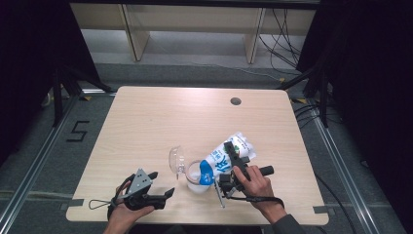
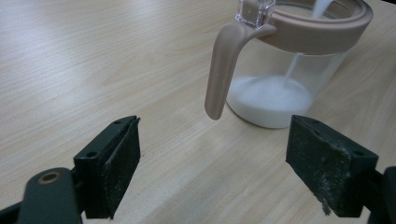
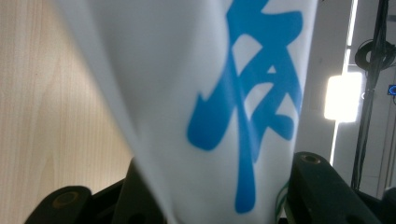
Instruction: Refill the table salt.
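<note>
Pouring shot here. Lower middle of the high view: right gripper (image 1: 233, 155) clamped on a white bag with blue print (image 1: 225, 157), tipped down toward the lower left so its blue corner hangs right over the mouth of a clear jar (image 1: 195, 176). In the right gripper view, same bag (image 3: 201, 98) jammed between the two black jaws, big blue character smack in the centre of the frame, wood table (image 3: 42, 102) down the left edge. Definitely gripped, not just resting there.

Jar (image 2: 289, 60) in the upper right of the left gripper view — clear wall, beige ring around the top, beige tab hanging down its left side, a low layer of white powder (image 2: 271, 100) on the bottom and a thin white stream dropping in from the top edge. Clear lid (image 1: 175, 160) flipped open, standing just to the jar's left in the high view.

Left gripper (image 1: 164, 195) down at the lower left of the high view, held in a hand (image 1: 124, 214) just above the table's (image 1: 160, 122) near edge — jaws spread wide, nothing between them but bare wood, a little short of the jar and not touching it.
</note>
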`<action>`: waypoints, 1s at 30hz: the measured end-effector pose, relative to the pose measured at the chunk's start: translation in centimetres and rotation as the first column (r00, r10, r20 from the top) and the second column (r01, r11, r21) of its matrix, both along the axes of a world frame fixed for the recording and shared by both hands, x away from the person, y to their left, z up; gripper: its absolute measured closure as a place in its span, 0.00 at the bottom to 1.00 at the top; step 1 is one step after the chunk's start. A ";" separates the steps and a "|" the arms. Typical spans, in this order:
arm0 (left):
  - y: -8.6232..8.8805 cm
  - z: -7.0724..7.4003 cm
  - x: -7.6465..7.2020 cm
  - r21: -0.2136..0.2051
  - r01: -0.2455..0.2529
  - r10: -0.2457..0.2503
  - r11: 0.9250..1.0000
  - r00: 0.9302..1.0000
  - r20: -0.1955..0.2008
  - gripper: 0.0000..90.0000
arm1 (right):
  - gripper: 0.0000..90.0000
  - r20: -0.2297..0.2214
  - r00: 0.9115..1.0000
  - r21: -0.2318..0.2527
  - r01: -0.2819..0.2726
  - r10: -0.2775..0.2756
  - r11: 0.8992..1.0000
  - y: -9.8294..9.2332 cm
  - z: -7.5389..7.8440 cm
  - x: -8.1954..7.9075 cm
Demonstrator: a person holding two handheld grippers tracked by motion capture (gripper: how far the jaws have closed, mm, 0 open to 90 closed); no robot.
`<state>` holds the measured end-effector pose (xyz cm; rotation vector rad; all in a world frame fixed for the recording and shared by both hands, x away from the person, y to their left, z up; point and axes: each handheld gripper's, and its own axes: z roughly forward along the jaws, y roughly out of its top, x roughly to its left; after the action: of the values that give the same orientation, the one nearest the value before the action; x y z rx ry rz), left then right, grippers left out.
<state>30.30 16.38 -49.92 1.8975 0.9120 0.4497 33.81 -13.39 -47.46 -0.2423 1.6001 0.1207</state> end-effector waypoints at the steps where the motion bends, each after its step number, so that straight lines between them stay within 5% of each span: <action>1: 0.0 0.0 0.0 -0.002 -0.001 0.001 1.000 1.000 0.001 0.19 | 0.69 0.002 1.000 -0.003 -0.006 0.006 1.000 0.0 0.0 0.0; 5: 0.0 0.0 0.1 -0.004 0.005 -0.005 1.000 1.000 0.000 0.19 | 0.70 0.022 0.999 -0.004 -0.031 0.031 1.000 0.0 0.0 0.2; 8: -0.1 -0.1 0.0 -0.013 0.001 -0.001 1.000 1.000 -0.007 0.19 | 0.70 0.005 1.000 0.024 -0.002 0.001 1.000 -0.1 -0.1 0.0; 12: 0.0 0.0 0.1 -0.001 0.005 -0.005 1.000 1.000 0.000 0.19 | 0.70 0.016 1.000 -0.010 -0.015 0.015 1.000 0.0 0.1 0.0; 25: -0.1 -0.1 0.1 -0.012 0.002 -0.002 1.000 1.000 -0.008 0.19 | 0.71 0.005 1.000 0.003 -0.011 0.011 1.000 -0.1 0.0 0.0; 28: 0.0 0.0 0.1 -0.003 0.005 -0.005 1.000 1.000 0.000 0.19 | 0.71 0.034 0.999 -0.067 -0.040 0.043 0.997 0.1 0.5 0.1; 29: 0.0 0.0 0.1 -0.004 0.004 -0.004 1.000 1.000 -0.001 0.19 | 0.71 0.016 1.000 -0.007 -0.022 0.022 1.000 0.0 0.0 0.0; 30: -0.1 -0.1 0.1 -0.007 0.005 -0.005 1.000 1.000 -0.003 0.20 | 0.71 0.009 1.000 -0.001 -0.011 0.011 1.000 0.0 0.0 -0.1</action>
<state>30.37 16.33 -49.97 1.8943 0.9095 0.4397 33.72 -13.43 -47.47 -0.2516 1.5900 0.1271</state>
